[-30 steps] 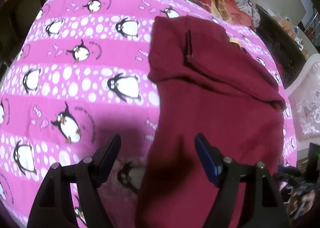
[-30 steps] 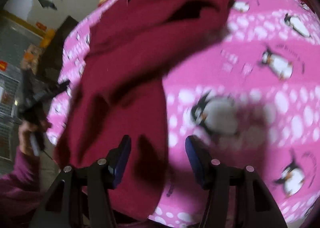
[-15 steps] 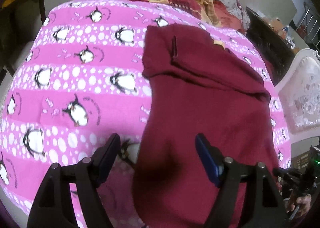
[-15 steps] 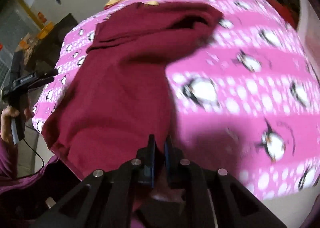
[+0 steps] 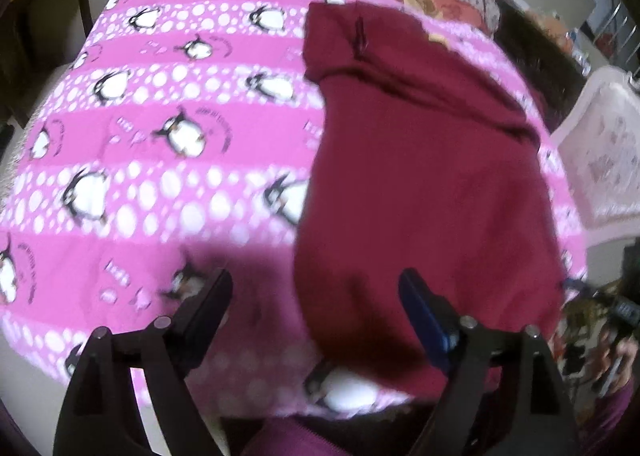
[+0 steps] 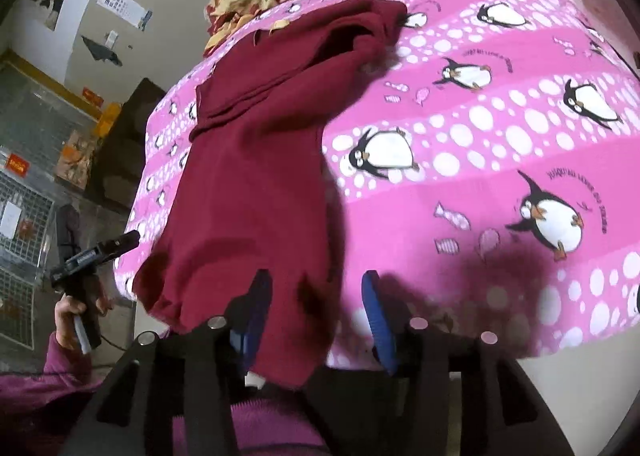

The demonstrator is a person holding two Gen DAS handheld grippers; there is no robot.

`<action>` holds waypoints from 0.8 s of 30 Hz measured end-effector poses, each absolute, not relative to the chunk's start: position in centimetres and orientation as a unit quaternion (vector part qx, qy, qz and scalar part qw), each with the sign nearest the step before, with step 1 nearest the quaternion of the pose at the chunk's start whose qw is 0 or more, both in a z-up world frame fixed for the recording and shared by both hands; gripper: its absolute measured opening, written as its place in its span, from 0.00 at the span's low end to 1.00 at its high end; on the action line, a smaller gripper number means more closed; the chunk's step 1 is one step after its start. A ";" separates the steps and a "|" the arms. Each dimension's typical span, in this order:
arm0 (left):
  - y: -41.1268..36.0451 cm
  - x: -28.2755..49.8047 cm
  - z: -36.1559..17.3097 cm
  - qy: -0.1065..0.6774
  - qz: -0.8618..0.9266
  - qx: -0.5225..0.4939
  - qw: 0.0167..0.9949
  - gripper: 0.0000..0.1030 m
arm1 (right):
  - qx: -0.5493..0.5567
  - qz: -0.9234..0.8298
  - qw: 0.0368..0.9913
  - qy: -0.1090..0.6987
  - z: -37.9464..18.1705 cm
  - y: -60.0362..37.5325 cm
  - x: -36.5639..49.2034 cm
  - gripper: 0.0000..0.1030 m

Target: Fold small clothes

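Maroon garment (image 5: 424, 176) lying lengthwise on pink penguin blanket (image 5: 160, 144), near hem overhanging the edge, left gripper (image 5: 316, 296) jaws opening — nothing gripped, right gripper (image 6: 316, 304) jaws opening — hem between them, pads clear.

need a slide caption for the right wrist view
Right tongs opening over the near hem of a maroon garment spread on a pink penguin-print bedspread.

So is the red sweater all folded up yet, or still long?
Partly folded. The red sweater still lies long down the penguin blanket; only its far end is doubled over, and its near hem hangs off the edge.
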State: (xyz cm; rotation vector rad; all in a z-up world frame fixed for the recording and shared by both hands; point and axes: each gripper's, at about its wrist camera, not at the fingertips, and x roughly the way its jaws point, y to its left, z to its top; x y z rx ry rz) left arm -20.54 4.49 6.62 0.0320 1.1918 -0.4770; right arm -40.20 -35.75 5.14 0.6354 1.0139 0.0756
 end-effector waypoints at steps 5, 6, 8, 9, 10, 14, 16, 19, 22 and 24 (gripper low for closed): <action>4.8 -21.9 6.0 0.561 -0.216 0.038 0.798 0.82 | 0.301 0.034 0.823 0.481 5.2 -36.3 -40.4 0.50; 4.7 -21.9 6.0 0.560 -0.214 0.038 0.799 0.82 | 0.301 0.031 0.823 0.481 5.3 -36.4 -40.3 0.50; 4.6 -21.9 6.0 0.559 -0.215 0.031 0.800 0.82 | 0.303 0.033 0.822 0.481 5.4 -36.3 -40.1 0.50; 4.5 -21.9 6.0 0.560 -0.216 0.028 0.800 0.82 | 0.301 0.037 0.822 0.482 5.4 -36.1 -40.0 0.50; 4.4 -21.8 6.0 0.559 -0.216 0.028 0.800 0.82 | 0.298 0.038 0.823 0.482 5.5 -36.0 -40.0 0.51; 3.8 -21.7 6.1 0.554 -0.215 0.045 0.803 0.82 | 0.283 0.042 0.823 0.490 5.6 -35.4 -39.9 0.54; 3.7 -21.6 6.1 0.552 -0.215 0.048 0.804 0.82 | 0.281 0.043 0.822 0.493 5.5 -35.2 -39.8 0.55; 3.7 -21.5 6.1 0.551 -0.215 0.050 0.805 0.82 | 0.278 0.044 0.820 0.498 5.4 -34.9 -39.8 0.57; 3.9 -21.5 6.0 0.553 -0.216 0.049 0.804 0.82 | 0.276 0.044 0.817 0.504 5.3 -34.7 -39.7 0.59; 4.0 -21.4 5.9 0.556 -0.215 0.045 0.802 0.82 | 0.272 0.045 0.817 0.506 5.3 -34.5 -39.8 0.60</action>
